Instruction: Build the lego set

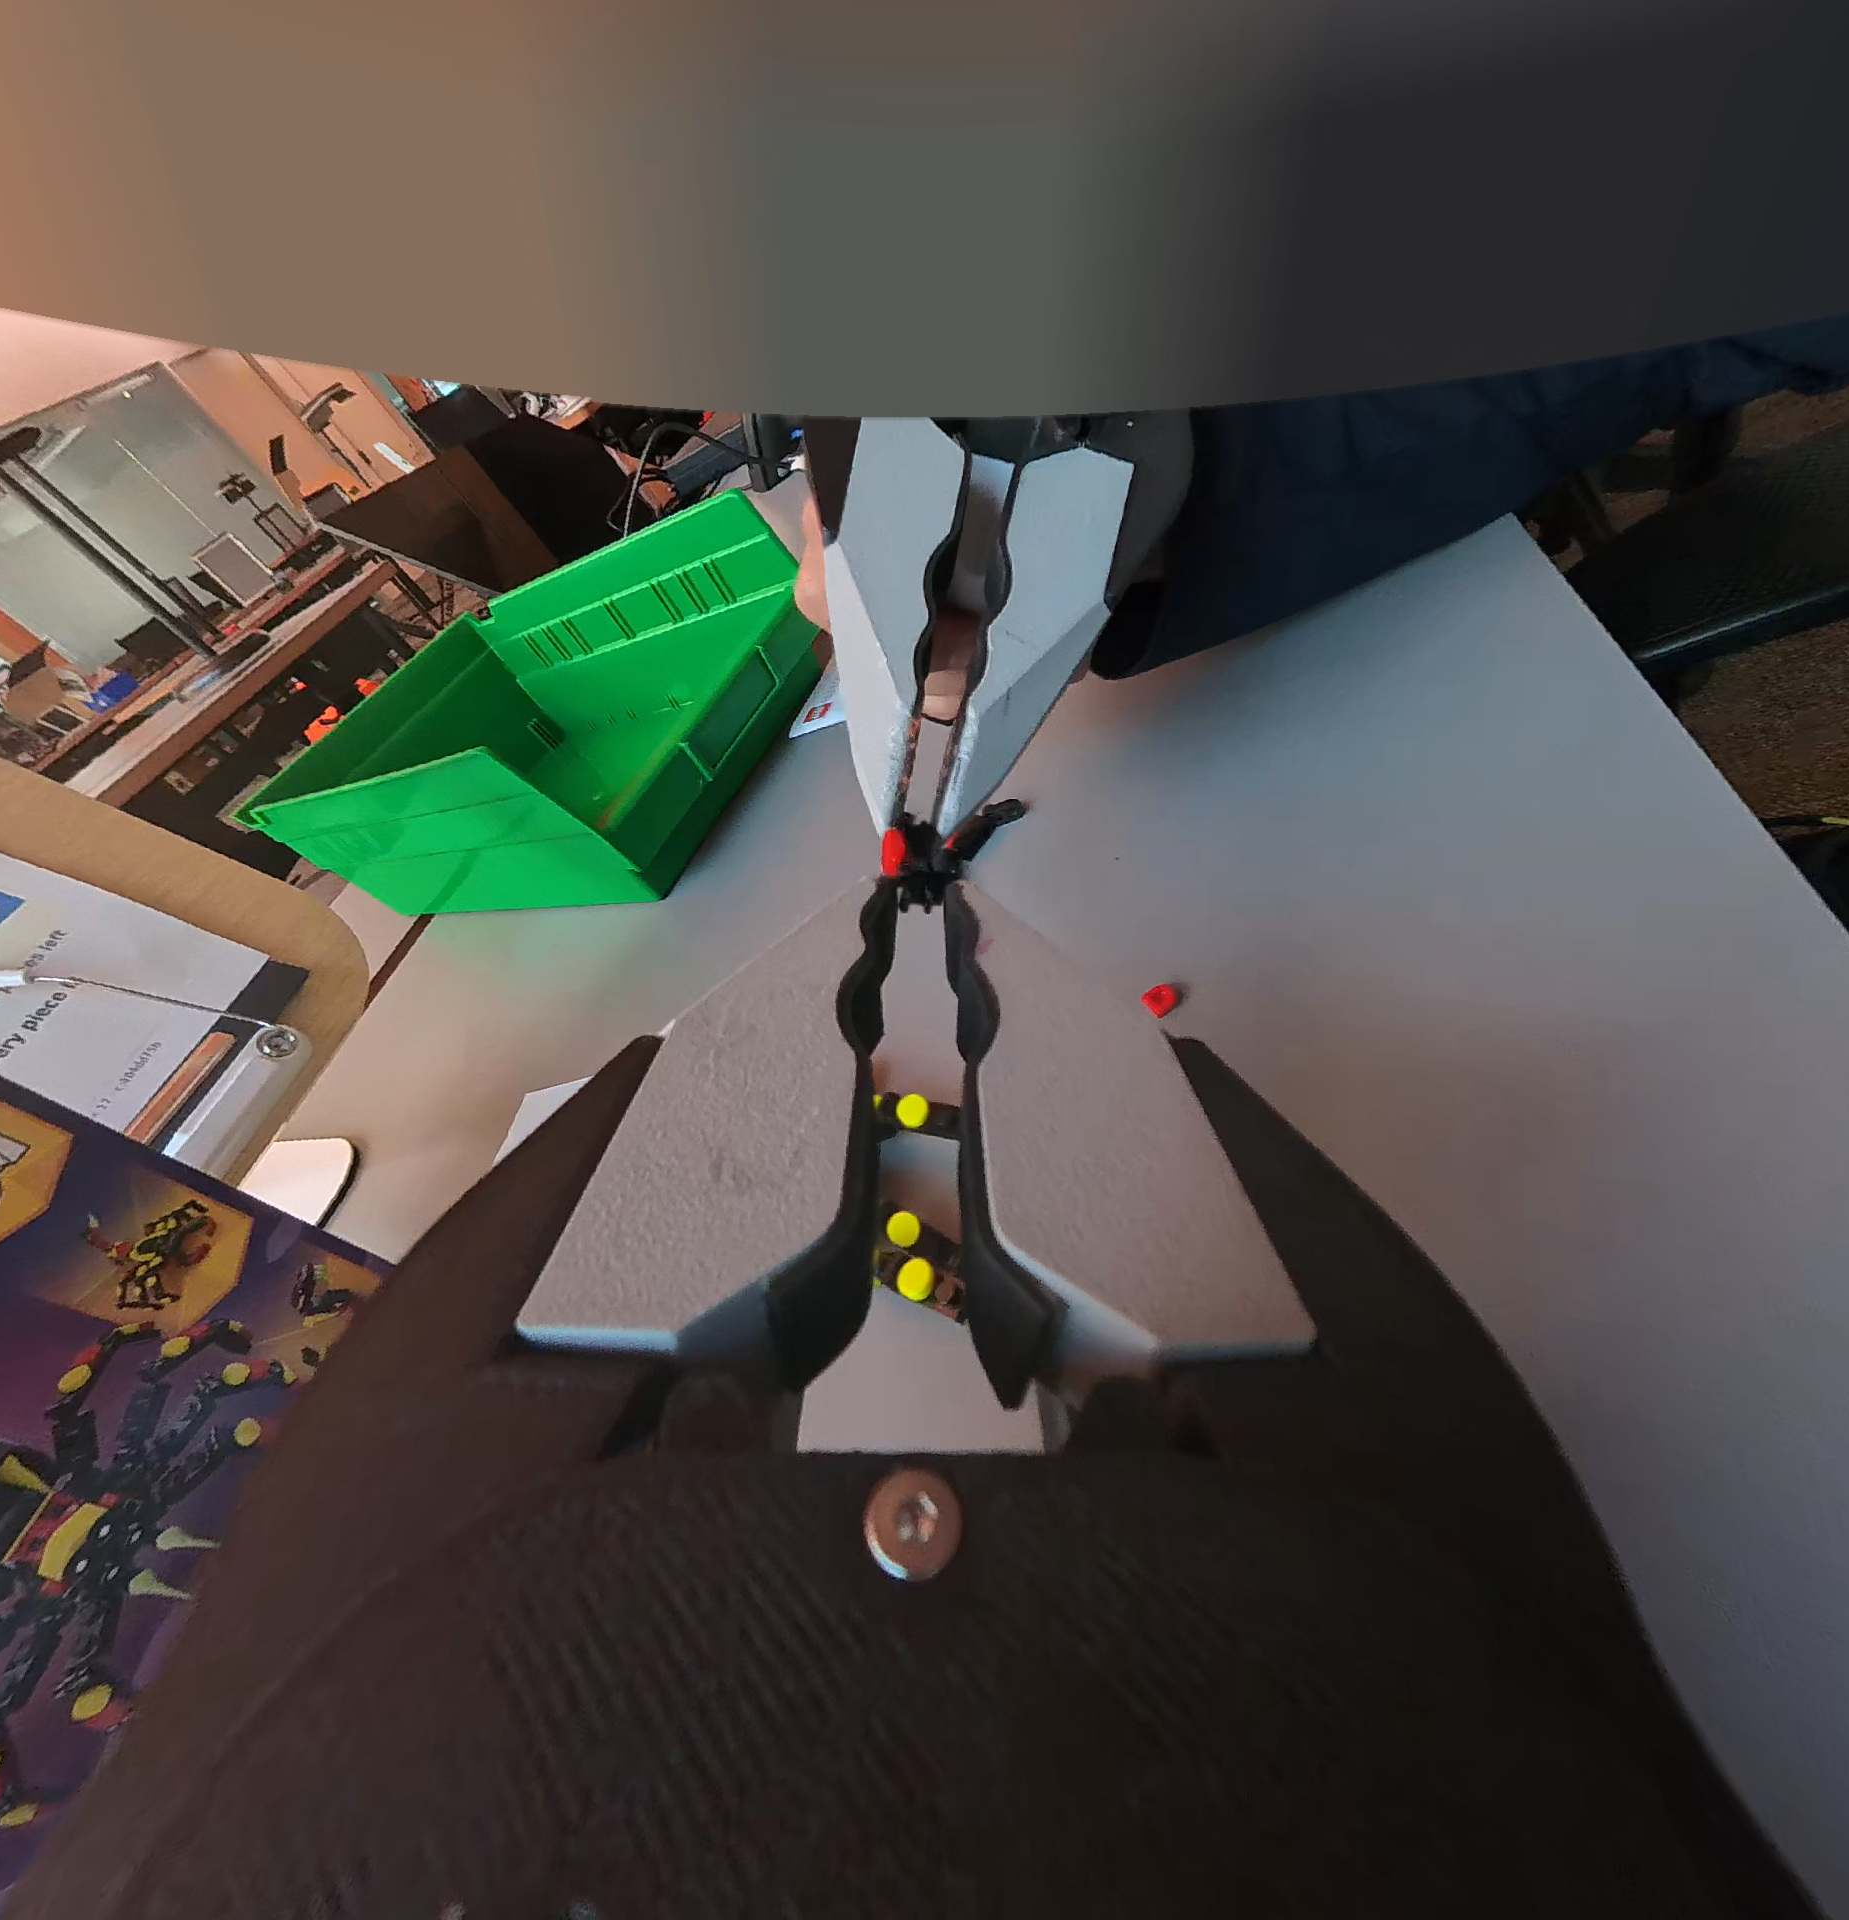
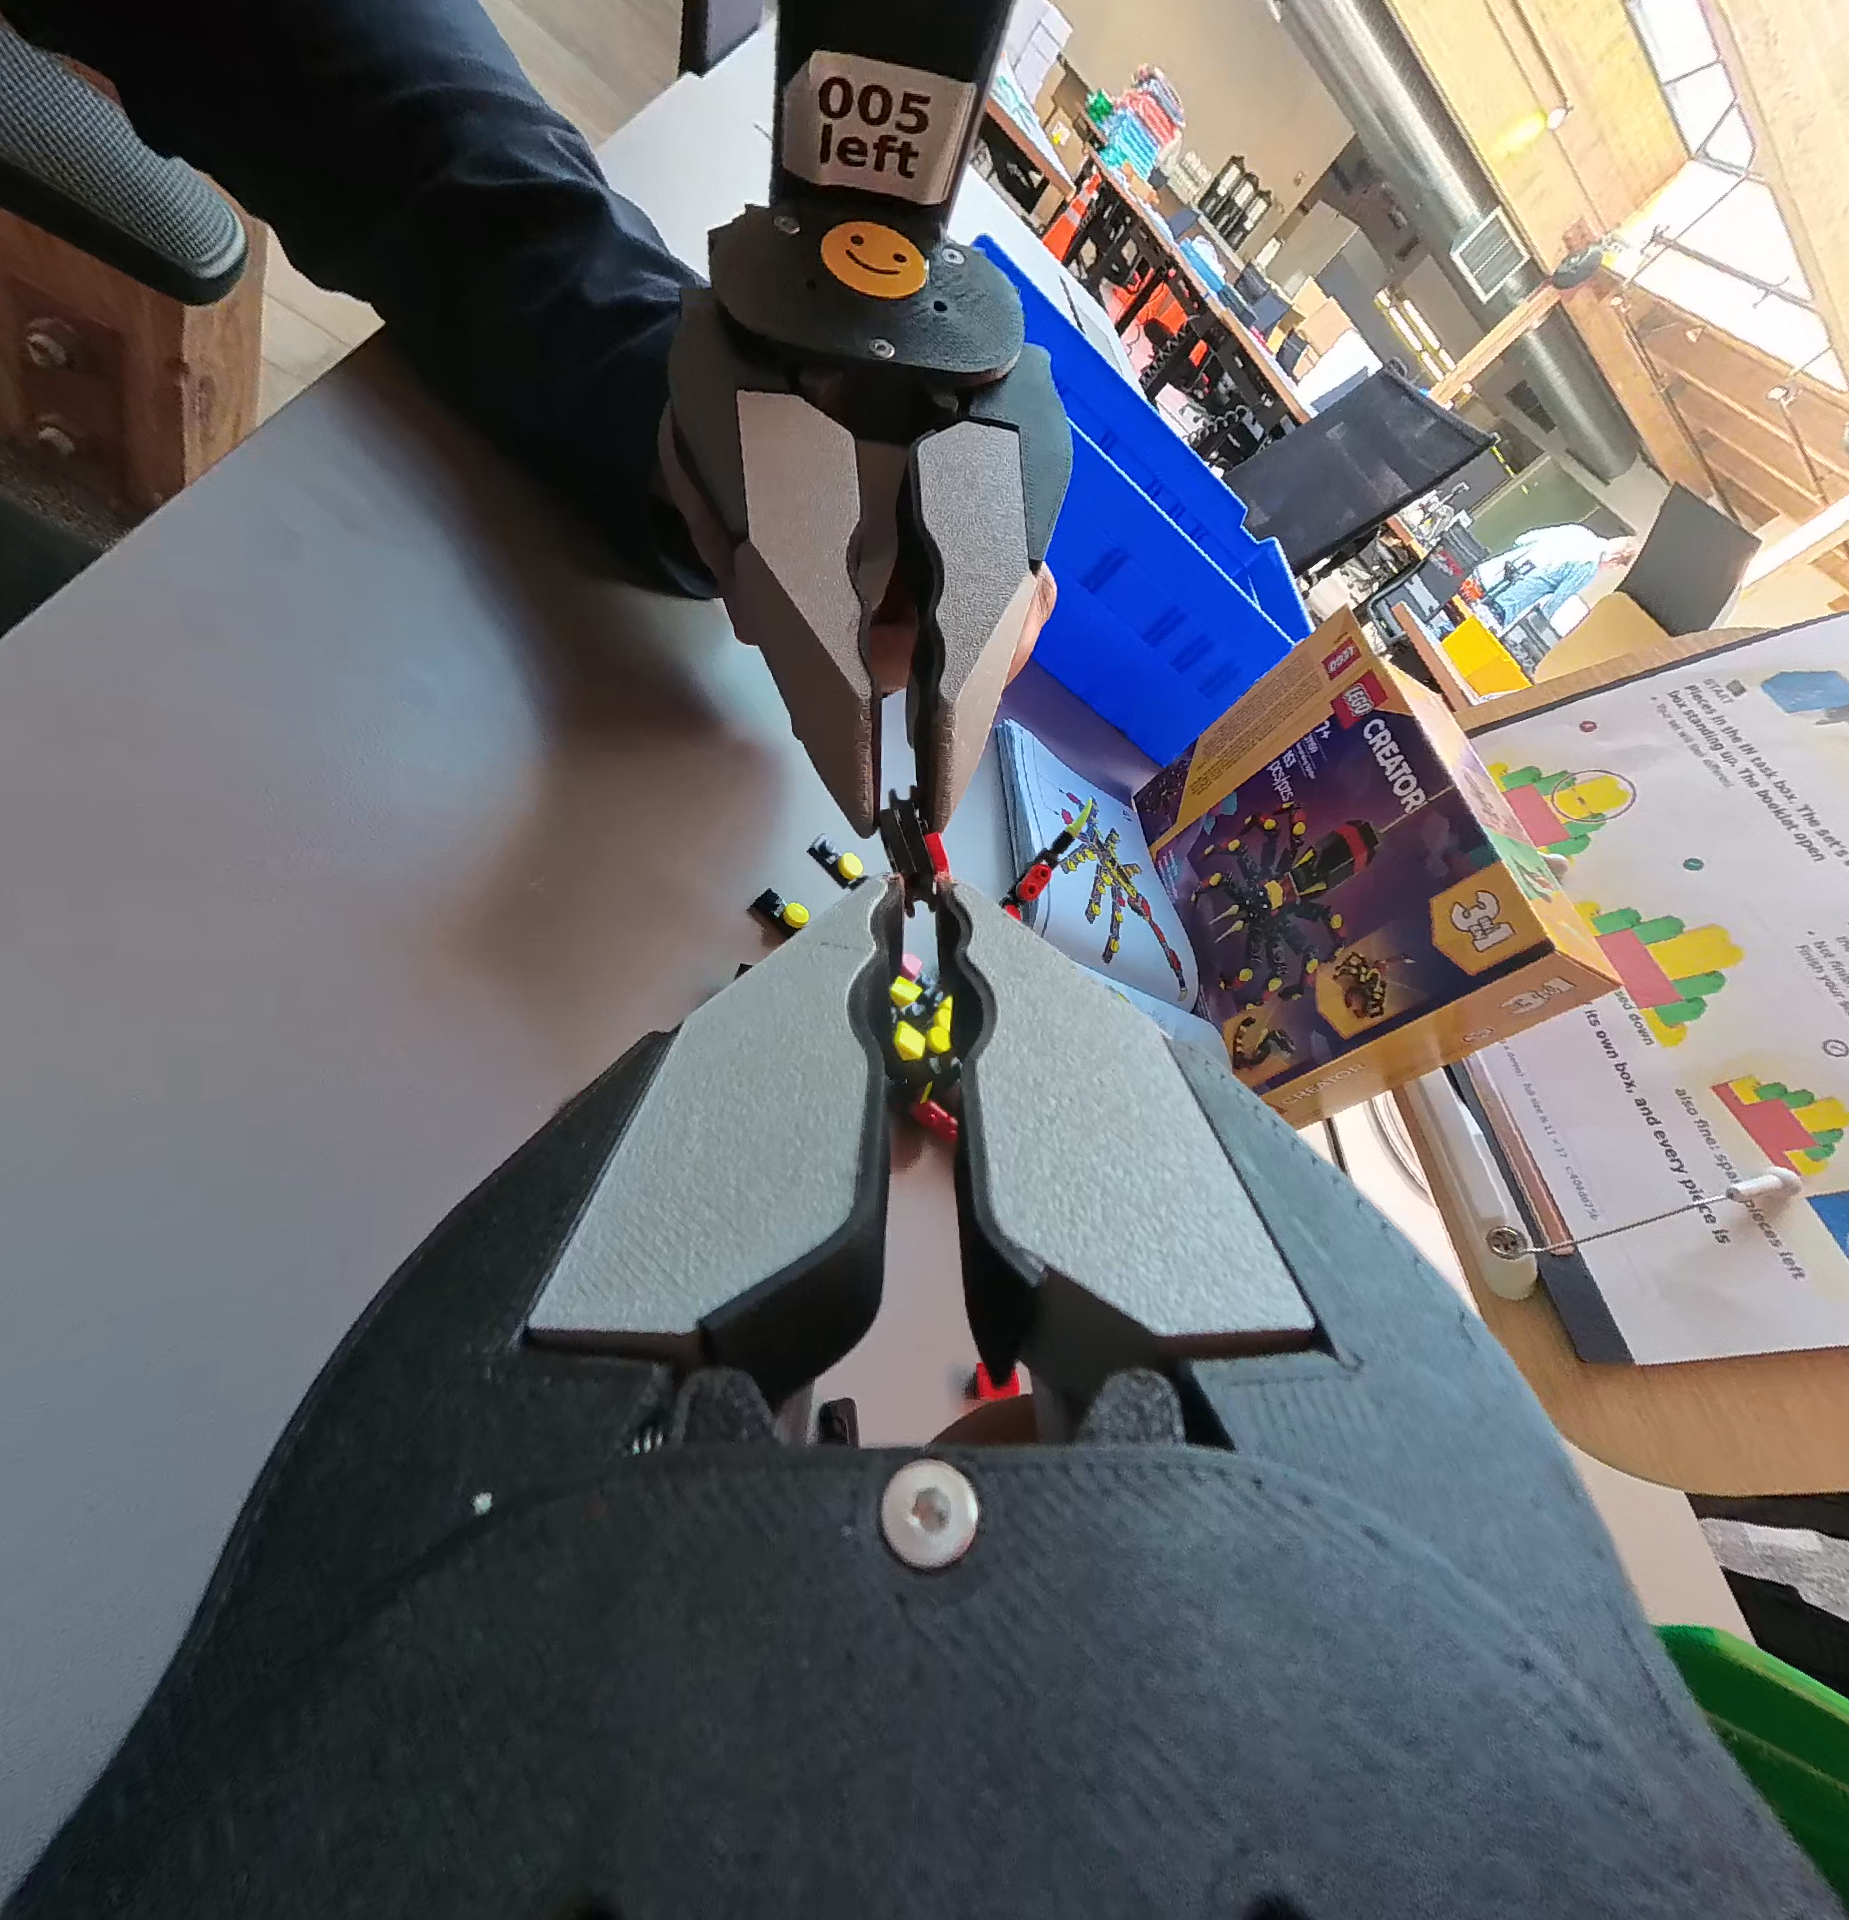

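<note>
Grey table (image 1: 1315, 831) carries the work area. Both grippers meet tip to tip above it, each clamped on one small black-and-red assembly (image 1: 915, 857) held off the surface between them.

Left gripper (image 1: 915, 899): fingers nearly together, pinching the near end of the assembly. In the right wrist view the same gripper (image 2: 912, 821) points toward the camera, with a yellow sticker on its black body.

Right gripper (image 2: 918, 902): fingers nearly together, pinching the opposite end of the assembly (image 2: 915, 847). In the left wrist view it (image 1: 925, 821) reaches in from the far side.

Loose parts on the table:
- black pieces with yellow studs (image 1: 909, 1112), seen through the gap of the left fingers;
- a small red piece (image 1: 1159, 1000), apart to the right;
- a heap of yellow, black and red pieces (image 2: 920, 1029), under the right fingers;
- two black-and-yellow pieces (image 2: 837, 862), left of the tips.

Green bin (image 1: 546, 727) lies on its side beyond the grippers. Blue bin (image 2: 1138, 540), booklet (image 2: 1096, 883) and set box (image 2: 1356, 873) stand to the right in the right wrist view, with the clipboard (image 2: 1709, 935) just beyond the box.
</note>
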`<state>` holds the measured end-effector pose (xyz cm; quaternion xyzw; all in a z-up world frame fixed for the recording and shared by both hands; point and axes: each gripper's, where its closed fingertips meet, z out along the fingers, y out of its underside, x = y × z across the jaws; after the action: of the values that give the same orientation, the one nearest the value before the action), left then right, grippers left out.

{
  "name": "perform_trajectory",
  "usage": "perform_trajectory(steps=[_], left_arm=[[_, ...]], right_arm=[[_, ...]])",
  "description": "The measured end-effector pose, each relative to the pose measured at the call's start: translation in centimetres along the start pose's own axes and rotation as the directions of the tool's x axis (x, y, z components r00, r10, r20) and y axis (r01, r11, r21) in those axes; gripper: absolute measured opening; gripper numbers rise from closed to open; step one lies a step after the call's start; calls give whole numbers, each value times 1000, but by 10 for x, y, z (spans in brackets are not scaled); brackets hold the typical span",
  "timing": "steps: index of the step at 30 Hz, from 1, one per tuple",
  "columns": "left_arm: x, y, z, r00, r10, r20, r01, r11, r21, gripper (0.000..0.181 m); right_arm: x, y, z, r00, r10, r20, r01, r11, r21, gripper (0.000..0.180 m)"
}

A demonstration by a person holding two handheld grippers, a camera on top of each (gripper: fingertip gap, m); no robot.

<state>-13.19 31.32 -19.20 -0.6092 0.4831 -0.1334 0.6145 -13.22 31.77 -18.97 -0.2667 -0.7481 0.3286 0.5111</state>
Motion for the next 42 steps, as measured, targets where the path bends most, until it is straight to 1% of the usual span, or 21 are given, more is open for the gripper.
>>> perform_trajectory(steps=[3, 6, 9, 11, 13, 15, 17, 21, 23, 25, 31, 33, 35, 36, 39, 42], left_arm=[[2, 2, 0, 1000, 12, -11, -12, 1000, -10, 5], [1, 2, -1, 1000, 21, -13, -21, 1000, -10, 5], [2, 3, -1, 1000, 24, -18, -25, 1000, -12, 5], [4, 2, -1, 999, 39, -30, -39, 999, -2, 5], [8, -1, -2, 997, 72, -39, -71, 997, 12, 5], [12, -2, -2, 991, 126, -42, -125, 992, 12, 4], [14, -1, -2, 983, 183, -34, -183, 983, 3, 4], [17, 0, -1, 981, 189, -51, -189, 982, -1, 4], [18, 1, 0, 978, 200, -52, -201, 980, -6, 4], [19, 3, 1, 974, 219, -50, -220, 975, -18, 4], [19, 7, 2, 948, 316, -29, -317, 947, -58, 3], [19, 9, 3, 940, 341, -25, -342, 937, -72, 3], [19, 10, 3, 942, 335, -23, -336, 939, -74, 3], [18, 10, 3, 951, 308, -20, -309, 948, -76, 3], [14, 8, 3, 988, 149, -33, -150, 987, -59, 3], [7, 5, 2, 999, -20, -50, 18, 1000, -22, 11]], right_arm=[[-1, 1, 1, 1000, -7, 5, 7, 1000, -4, 2], [-1, 0, 0, 999, 27, 18, -27, 1000, 14, 2], [-1, 1, 0, 988, 139, 64, -141, 989, 36, 5], [0, 1, -1, 961, 250, 120, -258, 964, 58, 11], [-1, 2, -2, 900, 388, 200, -406, 912, 58, 17], [-1, 3, -2, 815, 510, 277, -540, 841, 41, 22], [-4, -1, -3, 728, 585, 357, -636, 771, 36, 21], [-11, -6, -1, 612, 650, 451, -731, 682, 10, 15], [-14, -9, -1, 566, 664, 488, -759, 651, -6, 10], [-19, -7, 0, 530, 682, 504, -771, 635, -48, 10], [-28, -3, 4, 528, 679, 510, -752, 653, -90, 8], [-29, -1, 5, 547, 671, 501, -738, 669, -91, 8], [-28, -1, 5, 569, 662, 489, -724, 684, -84, 8], [-27, 0, 6, 581, 658, 480, -719, 691, -77, 8], [-22, -3, 5, 628, 629, 458, -695, 718, -33, 7], [-17, -6, 3, 706, 572, 418, -636, 771, 18, 6]])
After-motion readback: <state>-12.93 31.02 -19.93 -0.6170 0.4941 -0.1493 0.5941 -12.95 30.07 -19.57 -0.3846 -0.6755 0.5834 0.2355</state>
